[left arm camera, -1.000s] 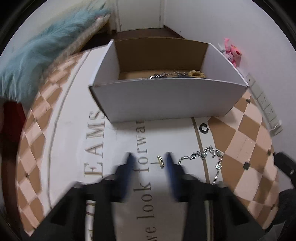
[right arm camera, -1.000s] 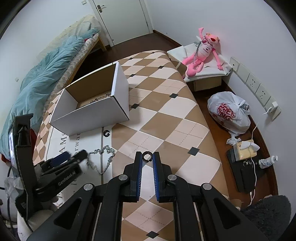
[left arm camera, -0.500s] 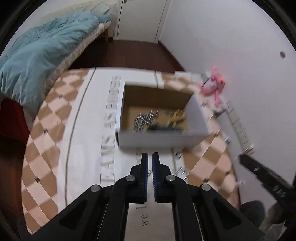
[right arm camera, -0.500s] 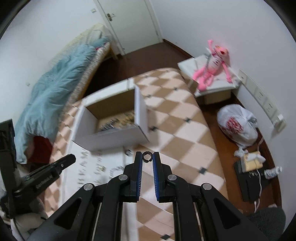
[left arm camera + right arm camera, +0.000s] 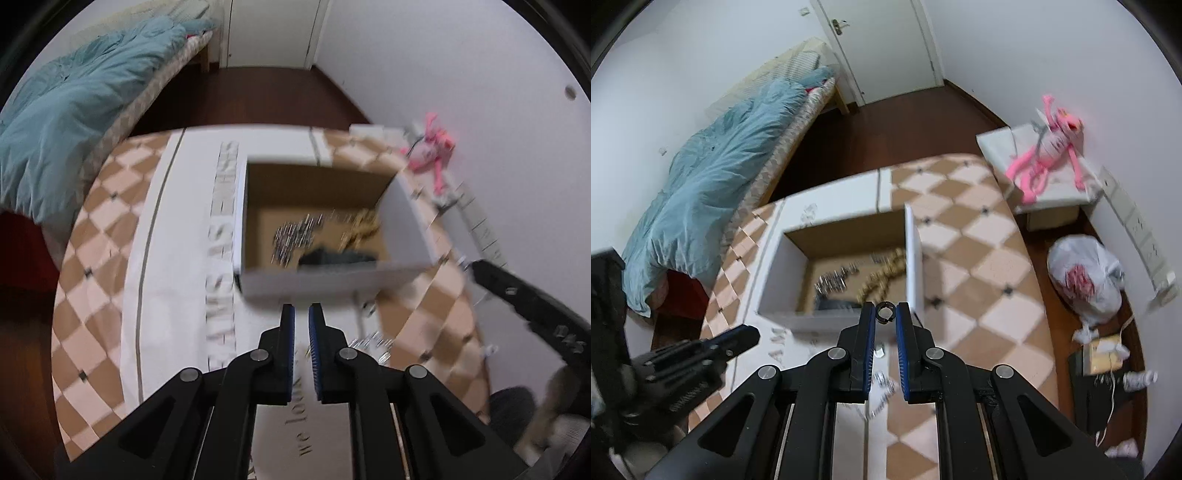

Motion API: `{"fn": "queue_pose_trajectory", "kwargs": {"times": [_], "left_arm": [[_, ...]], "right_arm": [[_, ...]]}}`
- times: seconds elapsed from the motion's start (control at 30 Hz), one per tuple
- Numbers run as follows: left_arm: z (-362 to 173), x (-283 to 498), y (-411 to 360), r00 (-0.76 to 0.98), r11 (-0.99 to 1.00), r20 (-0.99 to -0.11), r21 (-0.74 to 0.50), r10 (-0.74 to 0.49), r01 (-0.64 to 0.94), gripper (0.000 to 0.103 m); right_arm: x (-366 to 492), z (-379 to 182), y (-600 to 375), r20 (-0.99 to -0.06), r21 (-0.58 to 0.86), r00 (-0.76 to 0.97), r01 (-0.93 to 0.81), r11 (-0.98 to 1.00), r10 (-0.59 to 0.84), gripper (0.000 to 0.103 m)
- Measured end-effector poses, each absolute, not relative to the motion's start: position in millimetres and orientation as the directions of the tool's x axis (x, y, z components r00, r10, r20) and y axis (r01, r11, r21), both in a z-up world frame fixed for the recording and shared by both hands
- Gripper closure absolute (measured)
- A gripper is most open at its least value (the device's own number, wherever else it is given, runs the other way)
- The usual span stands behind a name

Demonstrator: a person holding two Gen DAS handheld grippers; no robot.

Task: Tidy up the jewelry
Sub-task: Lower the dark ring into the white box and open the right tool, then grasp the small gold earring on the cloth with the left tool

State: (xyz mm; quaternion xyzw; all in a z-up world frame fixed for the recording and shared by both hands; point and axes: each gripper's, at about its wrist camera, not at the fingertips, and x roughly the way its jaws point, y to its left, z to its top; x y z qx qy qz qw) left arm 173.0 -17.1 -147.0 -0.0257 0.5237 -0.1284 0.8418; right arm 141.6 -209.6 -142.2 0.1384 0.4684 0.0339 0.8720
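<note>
My right gripper (image 5: 885, 313) pinches a small dark ring (image 5: 885, 310) at the very tips of its jaws, poised near the front wall of the open cardboard box (image 5: 911, 254) at 12 o'clock. My left gripper (image 5: 301, 314) has its jaws nearly closed; I cannot tell whether anything sits between them. A silver chain necklace (image 5: 371, 341) lies on the checked cloth at its 3 o'clock. My worry: the ring is barely held, so it could slip and roll away before clearing the box wall.
</note>
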Motion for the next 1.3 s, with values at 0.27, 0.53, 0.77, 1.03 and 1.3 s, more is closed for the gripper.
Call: {"fn": "queue_pose_trajectory", "kwargs": {"times": [0.27,0.53,0.77,1.03,1.3], "left_arm": [[-205.9,159.1,-28.0,0.35,0.977,-0.917,-0.15,-0.194,0.149,0.094],[-191.4,156.2,-21.9,0.462,0.987,-0.875,-0.096,-0.147,0.133,0.025],[-207.1,162.5,-32.4,0.436,0.985,-0.892,-0.054,-0.122,0.164,0.025],[-216.8,159.6,-52.9,0.449,0.966,-0.879,-0.048,-0.162,0.254,0.074],[-201.2,155.7,-35.4,0.435,0.964,-0.871,-0.139,-0.228,0.227,0.093]], "right_arm": [[100.9,-193.9,-233.7,-0.857,0.27,0.493,0.181,0.946,0.15,0.091],[94.3,-195.7,-248.4,-0.855,0.271,0.501,0.218,0.938,0.13,0.091],[97.4,-195.8,-248.1,-0.854,0.252,0.508,0.221,0.942,0.109,0.091],[96.5,-205.3,-255.1,-0.863,0.241,0.498,0.252,0.937,0.088,0.091],[97.5,-185.9,-254.3,-0.839,0.259,0.536,0.239,0.936,0.095,0.091]]}}
